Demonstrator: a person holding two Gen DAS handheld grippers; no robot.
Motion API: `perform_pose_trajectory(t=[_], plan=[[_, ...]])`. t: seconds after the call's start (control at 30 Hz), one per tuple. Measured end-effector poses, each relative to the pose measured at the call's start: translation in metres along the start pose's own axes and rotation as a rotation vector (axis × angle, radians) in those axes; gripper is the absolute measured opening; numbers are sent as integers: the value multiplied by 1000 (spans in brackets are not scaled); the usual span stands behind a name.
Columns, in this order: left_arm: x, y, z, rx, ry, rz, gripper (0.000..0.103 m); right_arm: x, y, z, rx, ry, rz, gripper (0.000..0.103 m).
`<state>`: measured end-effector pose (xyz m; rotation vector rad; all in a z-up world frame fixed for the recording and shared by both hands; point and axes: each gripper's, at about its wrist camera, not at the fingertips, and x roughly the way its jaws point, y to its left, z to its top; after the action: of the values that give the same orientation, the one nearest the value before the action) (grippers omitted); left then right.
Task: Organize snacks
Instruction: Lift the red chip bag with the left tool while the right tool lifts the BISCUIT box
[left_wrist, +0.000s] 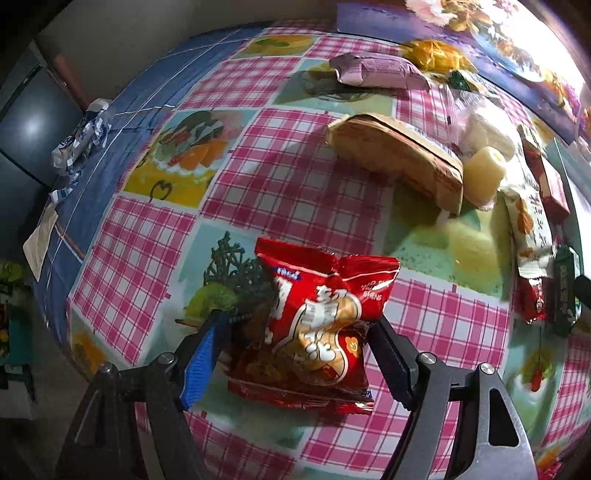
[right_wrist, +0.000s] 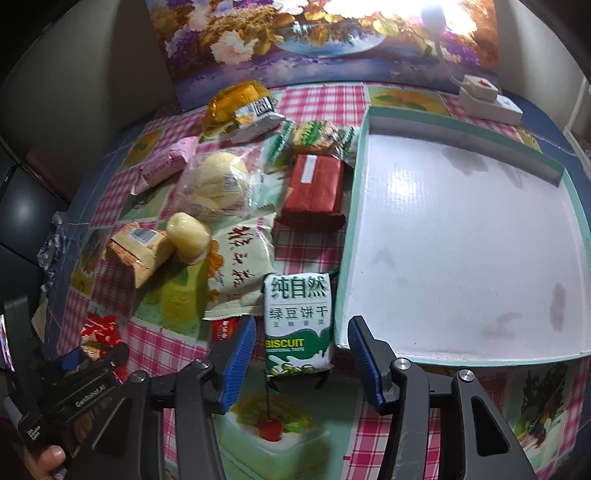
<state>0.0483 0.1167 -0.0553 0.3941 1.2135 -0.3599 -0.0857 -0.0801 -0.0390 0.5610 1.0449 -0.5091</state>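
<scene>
My left gripper (left_wrist: 295, 332) is shut on a red snack packet (left_wrist: 314, 321), its fingers pressing both sides of the crumpled bag above the checked tablecloth. The packet and the left gripper also show at the lower left of the right wrist view (right_wrist: 98, 336). My right gripper (right_wrist: 301, 354) is open, its fingers either side of a green and white biscuit pack (right_wrist: 297, 321) that stands against the edge of a shallow white box (right_wrist: 461, 240) with a teal rim. Other snacks lie in a loose pile left of the box.
The pile holds a brown-red pack (right_wrist: 314, 188), a cream packet with writing (right_wrist: 240, 269), clear-wrapped buns (right_wrist: 218, 184), a pink pack (right_wrist: 166, 162), a tan pack (right_wrist: 138, 247) and an orange packet (right_wrist: 236, 99). A flower picture (right_wrist: 321, 37) stands behind. A white power strip (right_wrist: 487, 99) lies at the back right.
</scene>
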Motion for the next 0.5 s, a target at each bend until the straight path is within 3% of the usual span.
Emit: perform_pose_trajectory(t=[0.3, 0.5], plan=[[3, 8, 7, -45, -11, -46, 59, -2, 12, -1, -45, -15, 23, 57], [9, 15, 12, -64, -13, -60, 58, -5, 13, 1, -49, -28, 0, 58]])
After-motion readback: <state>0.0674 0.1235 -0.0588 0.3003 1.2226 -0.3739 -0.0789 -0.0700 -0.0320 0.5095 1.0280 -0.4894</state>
